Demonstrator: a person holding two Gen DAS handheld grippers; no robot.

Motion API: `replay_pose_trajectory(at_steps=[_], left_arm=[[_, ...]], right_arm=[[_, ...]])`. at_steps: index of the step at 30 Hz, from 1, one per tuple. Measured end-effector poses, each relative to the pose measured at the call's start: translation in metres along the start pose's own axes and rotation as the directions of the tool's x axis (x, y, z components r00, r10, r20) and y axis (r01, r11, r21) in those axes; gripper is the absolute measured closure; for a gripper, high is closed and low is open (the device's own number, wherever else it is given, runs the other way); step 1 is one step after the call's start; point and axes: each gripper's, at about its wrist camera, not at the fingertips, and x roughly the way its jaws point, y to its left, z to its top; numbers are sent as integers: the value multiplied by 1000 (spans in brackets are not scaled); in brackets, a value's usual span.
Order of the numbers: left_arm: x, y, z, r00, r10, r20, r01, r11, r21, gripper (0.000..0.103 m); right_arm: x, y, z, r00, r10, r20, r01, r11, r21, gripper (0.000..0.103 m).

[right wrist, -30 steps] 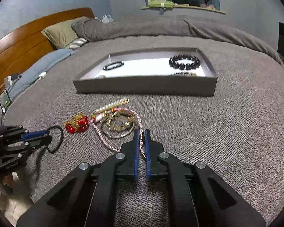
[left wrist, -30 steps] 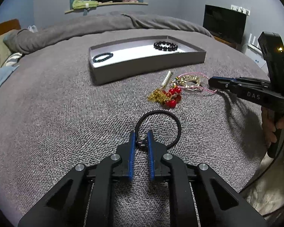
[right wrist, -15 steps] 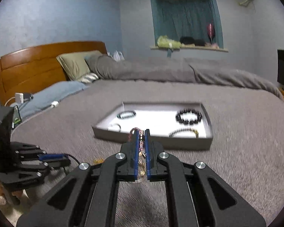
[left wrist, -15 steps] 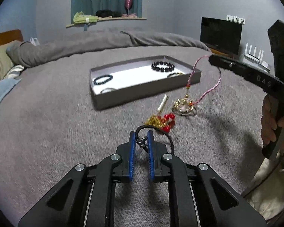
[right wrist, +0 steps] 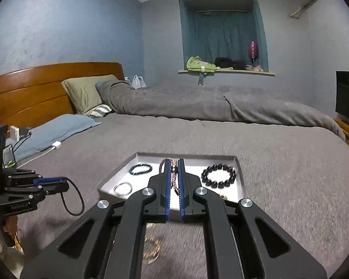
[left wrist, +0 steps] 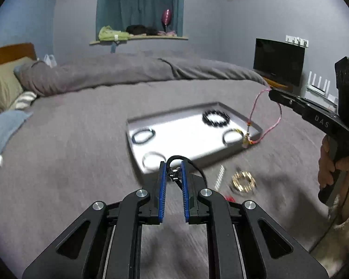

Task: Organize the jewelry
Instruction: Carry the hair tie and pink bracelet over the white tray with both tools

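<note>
- Grey blanket covers the bed [left wrist: 81,139], with a wooden headboard [right wrist: 35,93] and a blue-curtained window [right wrist: 221,34] beyond.
- Ahead of both pairs of fingers, a shallow grey tray [left wrist: 137,160] lies on the bed, holding a black bead bracelet [left wrist: 216,118], a dark bracelet [left wrist: 143,136], a pale ring-shaped bangle [left wrist: 153,159] and another thin bracelet [left wrist: 231,136].
- The left gripper [left wrist: 173,174] pinches the metal clasp of a black cord loop [right wrist: 73,197], lifted off the bed near the tray's front edge.
- The right gripper [right wrist: 173,169] is closed on a pink braided cord [left wrist: 265,118], which hangs over the tray's right end with gold charms at its low point.
- Below and right of the left fingers, a gold chain bracelet [left wrist: 243,182] rests on the blanket, blurred.
</note>
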Motion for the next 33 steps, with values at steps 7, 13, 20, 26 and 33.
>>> replay_pose_trajectory(at_steps=[7, 13, 20, 26, 33], left_arm=[[68, 22, 46, 999, -18, -44, 16, 999, -38, 90], [144, 25, 65, 986, -54, -159, 44, 997, -66, 90], [186, 23, 45, 967, -18, -254, 4, 998, -56, 90], [192, 32, 35, 957, 55, -286, -66, 997, -31, 90], [191, 36, 33, 958, 80, -274, -94, 995, -40, 90]], right_arm=[[53, -37, 22, 1000, -27, -9, 27, 998, 64, 97], [108, -53, 15, 997, -20, -79, 29, 994, 108, 97], [142, -60, -15, 972, -12, -233, 37, 994, 103, 97], [149, -58, -26, 952, -18, -305, 50, 994, 99, 97], [150, -61, -28, 946, -25, -324, 65, 992, 111, 97]])
